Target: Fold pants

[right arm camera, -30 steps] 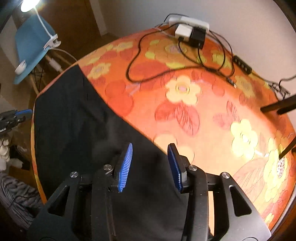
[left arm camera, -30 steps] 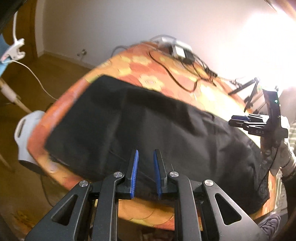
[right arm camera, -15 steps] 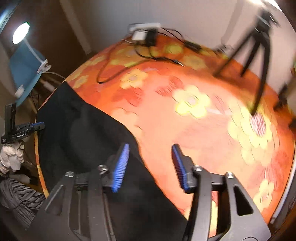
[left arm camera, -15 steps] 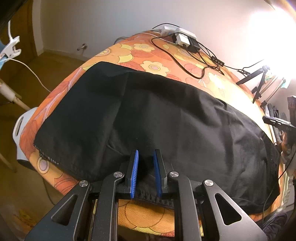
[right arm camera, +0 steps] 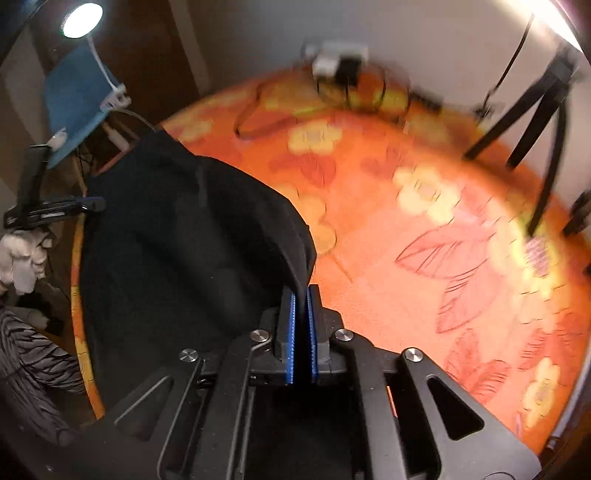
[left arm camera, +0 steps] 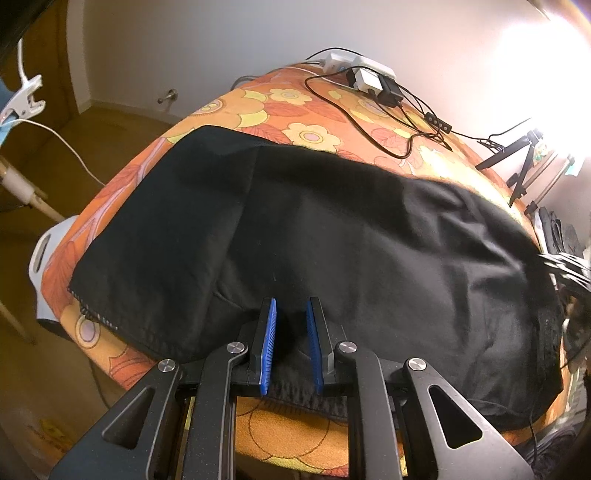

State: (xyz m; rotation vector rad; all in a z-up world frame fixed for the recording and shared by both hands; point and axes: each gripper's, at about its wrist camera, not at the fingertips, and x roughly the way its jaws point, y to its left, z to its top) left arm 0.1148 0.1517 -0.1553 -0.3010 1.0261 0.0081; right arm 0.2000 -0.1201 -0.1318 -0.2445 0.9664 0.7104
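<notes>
Round table (left arm camera: 258, 114) under an orange cloth printed with yellow flowers and red leaves, wooden floor (left arm camera: 44, 155) beyond its left edge, pale wall (left arm camera: 221, 44) behind. At the far rim, a white power strip (left arm camera: 364, 72) with plugs and black cables (left arm camera: 369, 122) trailing toward the middle. At the right, black tripod legs (right arm camera: 528, 122) standing on the cloth, under strong glare. Off to the left, a blue chair back (right arm camera: 74, 96) with a white clip lamp (right arm camera: 79, 18) lit above it.

Black pants (left arm camera: 332, 240) spread across the near half of the table, left hem close to the left rim, near edge hanging toward the tongs.

Left gripper (left arm camera: 291, 325) narrowly parted, blue pads (left arm camera: 269, 332) either side of a ridge of black fabric at the near hem; real pinch or not, cannot tell.

Right gripper (right arm camera: 302, 295) just snapped closed, pads (right arm camera: 292, 332) nearly together, clamped on the pants' far right edge and lifting it into a raised fold above the cloth. Much of this view motion-blurred.

White-gloved hand (right arm camera: 20, 254) on the left tool at far left.
</notes>
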